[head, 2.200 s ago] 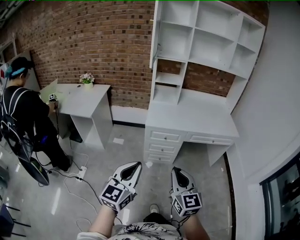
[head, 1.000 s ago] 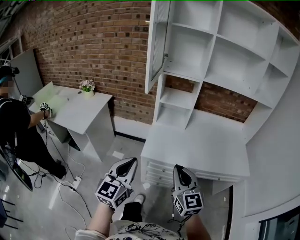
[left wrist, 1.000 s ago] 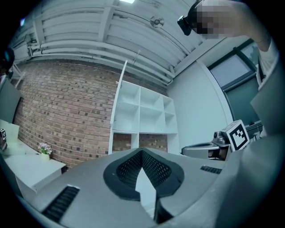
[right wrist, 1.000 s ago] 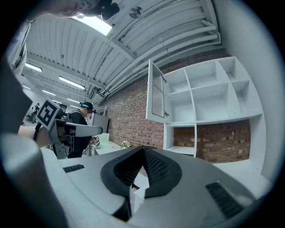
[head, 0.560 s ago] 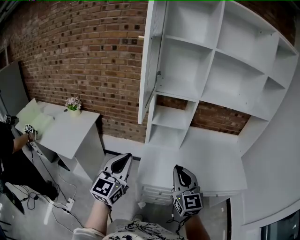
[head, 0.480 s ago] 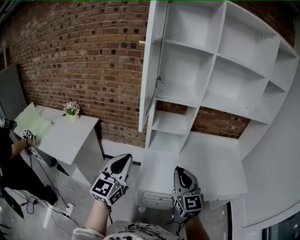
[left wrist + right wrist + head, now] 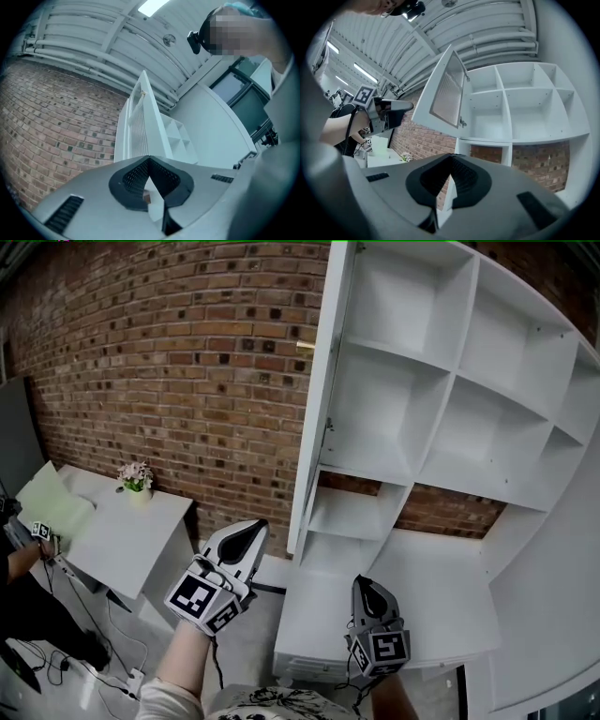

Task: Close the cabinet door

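Note:
The white cabinet door [image 7: 317, 399] stands open, edge-on to me, hinged on the left side of the white shelf unit [image 7: 450, 399]; a small gold knob [image 7: 305, 345] sticks out of its left face. My left gripper [image 7: 247, 530] is raised just left of the door's lower end, shut and empty, apart from the door. In the left gripper view the door [image 7: 140, 124] rises just beyond the left gripper's [image 7: 149, 159] meeting tips. My right gripper [image 7: 364, 588] hangs lower over the desk top, shut with nothing in it. In the right gripper view the right gripper [image 7: 450, 157] points at the shelves below the door [image 7: 443, 93].
A white desk top [image 7: 422, 610] lies under the shelves. A brick wall [image 7: 169, 352] runs behind. At the left, a small white table [image 7: 122, 531] carries a flower pot [image 7: 136, 477]; a person's hand [image 7: 37, 545] with another gripper shows at the edge. Cables [image 7: 103, 667] lie on the floor.
I have come closer to the cabinet, and the door and shelves now fill more of the view. My left gripper has risen toward the door's lower end; the right has moved forward over the desk.

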Demonstrator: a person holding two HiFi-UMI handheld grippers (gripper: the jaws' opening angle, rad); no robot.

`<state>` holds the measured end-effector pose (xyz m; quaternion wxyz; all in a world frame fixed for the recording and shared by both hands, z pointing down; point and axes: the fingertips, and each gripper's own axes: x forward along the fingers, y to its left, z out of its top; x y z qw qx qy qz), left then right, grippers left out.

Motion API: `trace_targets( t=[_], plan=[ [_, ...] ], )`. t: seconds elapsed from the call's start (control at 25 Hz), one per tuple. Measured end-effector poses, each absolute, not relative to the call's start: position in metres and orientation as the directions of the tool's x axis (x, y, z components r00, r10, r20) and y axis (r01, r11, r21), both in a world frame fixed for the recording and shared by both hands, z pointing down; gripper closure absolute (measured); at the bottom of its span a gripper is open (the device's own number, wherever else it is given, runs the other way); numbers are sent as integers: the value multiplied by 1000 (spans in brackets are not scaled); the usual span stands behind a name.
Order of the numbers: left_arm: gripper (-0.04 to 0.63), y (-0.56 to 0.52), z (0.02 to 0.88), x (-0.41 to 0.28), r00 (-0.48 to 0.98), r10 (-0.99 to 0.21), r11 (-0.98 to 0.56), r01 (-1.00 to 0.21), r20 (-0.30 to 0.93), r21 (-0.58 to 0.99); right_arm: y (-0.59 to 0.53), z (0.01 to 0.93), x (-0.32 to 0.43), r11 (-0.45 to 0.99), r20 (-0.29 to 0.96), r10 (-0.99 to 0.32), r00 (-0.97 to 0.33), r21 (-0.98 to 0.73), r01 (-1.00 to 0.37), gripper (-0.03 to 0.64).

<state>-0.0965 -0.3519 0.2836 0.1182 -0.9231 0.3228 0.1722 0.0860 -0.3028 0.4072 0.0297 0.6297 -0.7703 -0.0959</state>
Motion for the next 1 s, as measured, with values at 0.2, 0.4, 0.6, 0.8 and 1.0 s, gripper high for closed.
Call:
trace_targets(
  t=[0.2,0.4,0.6,0.8,1.0],
  plan=[
    [583,-363,212,-92,749,-437,-788,-586,-498,-191,-322,403,82,191,-85,-974,-209,184,-964,611],
    [583,-374,157,-88,761,-364,-811,-543,-537,-218,-332,397,74,193,-97,-972,-215,201,-960,612],
    [545,-369,111,-85,793,-265,-842,-467,-549,-269,-333,398,76,180,-85,-975,-205,235,-955,611],
    [485,-373,74,-86,810,-198,-871,-404,-553,-280,-333,393,85,147,-82,-982,-173,250,-957,611],
    [460,-376,48,-82,829,-178,-856,-396,-531,-332,-336,391,94,115,-77,-987,-138,250,-961,612]
  ],
)
